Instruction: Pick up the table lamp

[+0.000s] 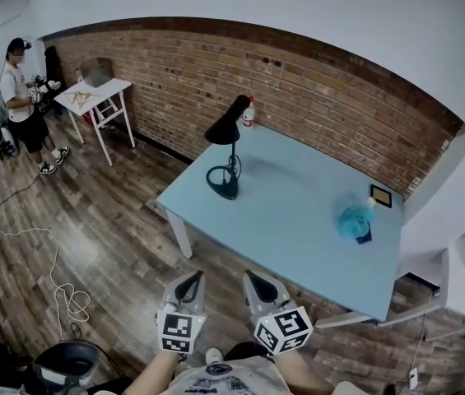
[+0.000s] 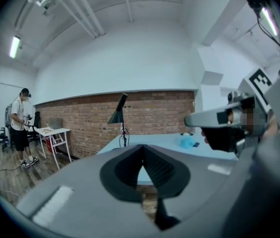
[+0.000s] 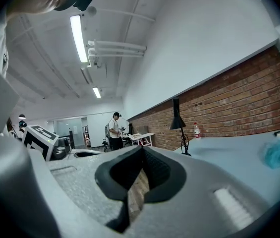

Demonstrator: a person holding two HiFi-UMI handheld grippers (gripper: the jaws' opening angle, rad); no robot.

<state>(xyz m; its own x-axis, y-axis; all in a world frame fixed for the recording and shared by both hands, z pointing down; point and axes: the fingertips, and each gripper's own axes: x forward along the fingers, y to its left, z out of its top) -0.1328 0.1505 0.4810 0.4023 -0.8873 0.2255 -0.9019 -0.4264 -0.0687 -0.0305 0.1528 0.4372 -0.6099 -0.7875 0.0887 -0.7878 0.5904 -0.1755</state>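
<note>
A: Where's the black cone-shaded table lamp?
B: By the pale blue table's left edge. Likely base-heavy; take its stiff thin stem. The left gripper and right gripper: jaws together, empty.

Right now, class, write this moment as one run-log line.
left tool: shut, empty; right tool: shut, empty; table lamp: upright on table, untouched

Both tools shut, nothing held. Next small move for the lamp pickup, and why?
Probably advance both tools forward toward the black table lamp. The left tool and right tool are shut, empty, and hang short of the light blue table's near edge, while the lamp stands upright near the far left corner, well out of reach.
</note>
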